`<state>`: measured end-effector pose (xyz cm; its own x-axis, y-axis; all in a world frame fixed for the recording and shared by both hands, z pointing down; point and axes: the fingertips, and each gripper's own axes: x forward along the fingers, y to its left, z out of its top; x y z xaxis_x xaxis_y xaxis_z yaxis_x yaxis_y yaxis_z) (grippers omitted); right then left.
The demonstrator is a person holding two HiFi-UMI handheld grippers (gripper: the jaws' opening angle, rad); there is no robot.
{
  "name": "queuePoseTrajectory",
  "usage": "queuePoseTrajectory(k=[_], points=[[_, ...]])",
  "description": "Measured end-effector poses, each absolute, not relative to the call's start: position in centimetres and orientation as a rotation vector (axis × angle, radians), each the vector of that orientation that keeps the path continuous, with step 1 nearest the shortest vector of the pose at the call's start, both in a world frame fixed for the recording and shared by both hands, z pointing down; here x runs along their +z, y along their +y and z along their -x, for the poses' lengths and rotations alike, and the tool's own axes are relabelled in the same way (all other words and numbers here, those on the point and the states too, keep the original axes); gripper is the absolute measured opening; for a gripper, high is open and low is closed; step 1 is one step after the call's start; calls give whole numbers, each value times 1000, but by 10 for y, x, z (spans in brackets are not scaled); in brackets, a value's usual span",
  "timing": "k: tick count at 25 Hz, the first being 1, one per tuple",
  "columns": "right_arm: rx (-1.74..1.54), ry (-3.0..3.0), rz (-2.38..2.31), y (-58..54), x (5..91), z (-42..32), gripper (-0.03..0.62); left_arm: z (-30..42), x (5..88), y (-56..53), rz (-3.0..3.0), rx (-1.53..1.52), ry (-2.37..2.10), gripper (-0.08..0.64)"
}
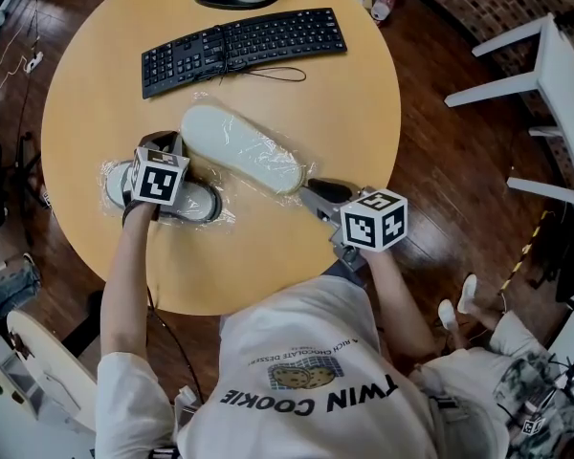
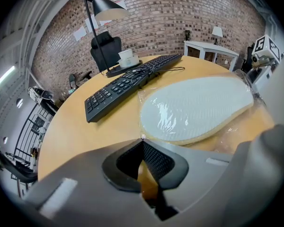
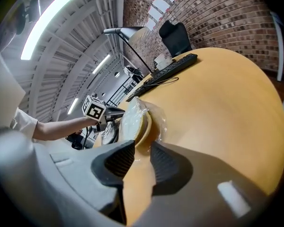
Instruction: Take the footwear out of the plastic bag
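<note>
Two slippers lie on the table inside the plastic bag, and I'm working at both ends. The sole-up slipper lies slantwise in the middle, near the keyboard. The second slipper sits just beside it on the left, under my left tongs. Their tips are pressed together on a glint of the bag's film. My right tongs stand a narrow gap apart at the sole-up slipper's near end, clamping nothing, with bare table showing between them.
</note>
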<state>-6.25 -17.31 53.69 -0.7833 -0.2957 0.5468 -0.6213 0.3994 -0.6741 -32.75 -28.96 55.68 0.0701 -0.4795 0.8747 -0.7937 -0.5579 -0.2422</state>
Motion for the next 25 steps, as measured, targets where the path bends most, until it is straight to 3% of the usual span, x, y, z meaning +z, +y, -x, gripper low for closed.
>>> queuePoseTrajectory(k=[25], points=[[1820,-2365,-703,-183,528,68,104,330,558,-290,-2053,1460,-1282,6]])
